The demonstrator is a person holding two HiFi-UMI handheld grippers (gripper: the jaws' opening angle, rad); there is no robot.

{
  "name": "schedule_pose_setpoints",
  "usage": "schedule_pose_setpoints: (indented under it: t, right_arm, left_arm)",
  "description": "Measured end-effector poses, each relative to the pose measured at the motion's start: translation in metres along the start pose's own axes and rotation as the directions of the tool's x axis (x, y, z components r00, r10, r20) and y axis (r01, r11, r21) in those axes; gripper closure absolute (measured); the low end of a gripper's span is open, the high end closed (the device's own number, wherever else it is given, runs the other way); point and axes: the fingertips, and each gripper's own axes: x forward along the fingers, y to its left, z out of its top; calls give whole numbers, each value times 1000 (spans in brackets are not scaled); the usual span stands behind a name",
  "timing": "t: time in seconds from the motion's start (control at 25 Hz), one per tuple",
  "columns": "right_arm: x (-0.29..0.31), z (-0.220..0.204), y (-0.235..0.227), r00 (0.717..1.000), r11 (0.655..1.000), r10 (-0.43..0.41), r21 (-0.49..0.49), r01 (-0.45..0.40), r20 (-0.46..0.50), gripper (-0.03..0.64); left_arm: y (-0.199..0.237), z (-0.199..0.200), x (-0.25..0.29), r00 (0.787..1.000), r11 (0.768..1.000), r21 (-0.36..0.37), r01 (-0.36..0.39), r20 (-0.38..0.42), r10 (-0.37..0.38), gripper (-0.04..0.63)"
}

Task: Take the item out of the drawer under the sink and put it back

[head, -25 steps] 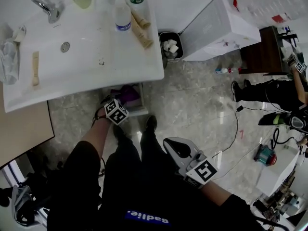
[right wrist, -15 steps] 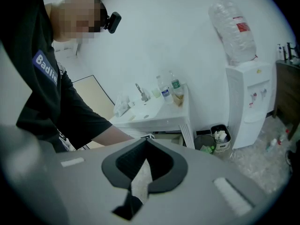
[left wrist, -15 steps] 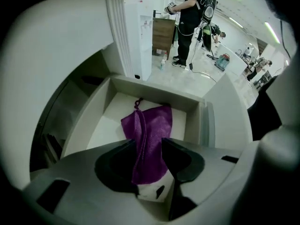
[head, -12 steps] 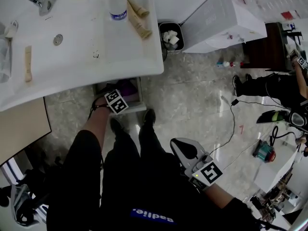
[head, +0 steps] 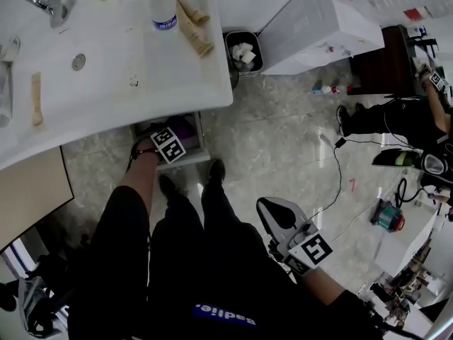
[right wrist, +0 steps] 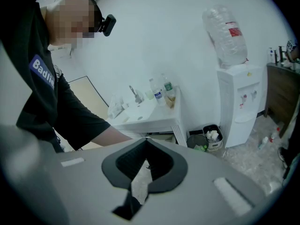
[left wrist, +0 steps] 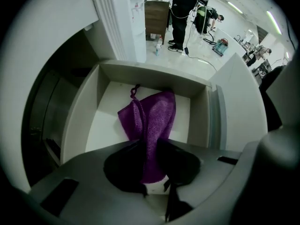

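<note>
A purple cloth (left wrist: pixel 152 118) lies in the open white drawer (left wrist: pixel 140 74) under the sink. Its near end runs up between the dark pads (left wrist: pixel 180 165) of my left gripper (left wrist: pixel 152 172). The jaws are closing and both pads touch the cloth. In the head view the left gripper (head: pixel 172 139) reaches under the basin's front edge, and a bit of the cloth (head: pixel 186 127) shows in the drawer (head: pixel 201 154). My right gripper (head: pixel 274 217) hangs by the person's right leg, well away from the drawer. Its tips meet with nothing between them (right wrist: pixel 146 142).
The white basin (head: pixel 106 83) overhangs the drawer and carries bottles (head: pixel 163 9) and a tap (head: pixel 44 4). A small bin (head: pixel 243 54) and a water dispenser (head: pixel 318 27) stand to the right. Cables (head: pixel 340 168) trail over the marble floor. Another person (head: pixel 396 122) stands far right.
My left gripper has edged a little further under the basin toward the drawer. The right gripper has stayed by the leg.
</note>
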Motion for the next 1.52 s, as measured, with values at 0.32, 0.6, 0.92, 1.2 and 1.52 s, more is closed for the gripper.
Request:
schedule_pose_setpoints:
  t: [0.32, 0.6, 0.92, 1.2, 1.52]
  right_arm:
    - [-2, 19, 25, 998, 999, 26, -36, -24, 55, 615]
    - [-6, 50, 51, 990, 996, 58, -78, -48, 130, 615]
    - [-20, 74, 75, 981, 989, 84, -137, -60, 174, 615]
    - [-12, 81, 100, 974, 980, 123, -180, -88, 189, 615]
    - [5, 88, 122, 968, 972, 159, -200, -120, 194, 615]
  left_arm:
    - [1, -2, -53, 999, 999, 22, -35, 38, 34, 518]
    - [-11, -5, -125, 992, 999, 13, -47, 121, 45, 520]
    - [-28, -8, -203, 954, 987, -131, -92, 273, 126, 520]
    - [-44, -18, -268, 898, 957, -274, -95, 392, 201, 518]
    - [-61, -21, -344, 798, 912, -411, 0, 550, 248, 518]
